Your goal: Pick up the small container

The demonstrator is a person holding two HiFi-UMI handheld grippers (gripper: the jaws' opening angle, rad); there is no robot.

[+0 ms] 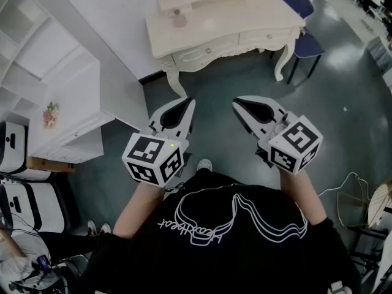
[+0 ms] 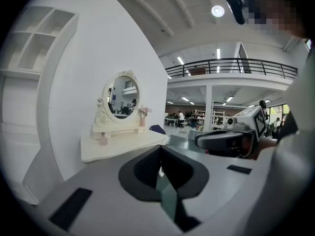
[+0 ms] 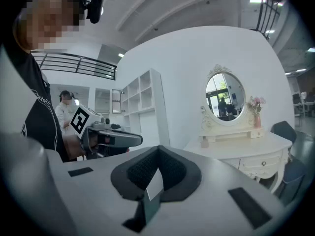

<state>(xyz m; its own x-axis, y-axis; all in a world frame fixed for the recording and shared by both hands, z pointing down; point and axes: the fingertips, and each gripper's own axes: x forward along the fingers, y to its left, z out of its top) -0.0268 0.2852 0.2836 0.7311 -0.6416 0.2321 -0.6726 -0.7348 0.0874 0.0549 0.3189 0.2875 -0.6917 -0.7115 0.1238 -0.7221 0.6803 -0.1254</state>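
Small container (image 1: 179, 21) on dressing table (image 1: 245, 17) | far from left gripper (image 1: 185, 105), right gripper (image 1: 239, 105) | fingers (image 1: 173, 116) closed, empty

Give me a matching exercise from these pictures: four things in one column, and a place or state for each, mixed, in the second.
1. oval mirror
2. small pink container
3. blue chair
4. right hand-held gripper

A. jaws shut, holding nothing
B. on the floor by the dressing table's right end
C. on that table, near its left end
D. upright at the back of that table

Pairs: 1-D, 2-C, 3-B, 4-A
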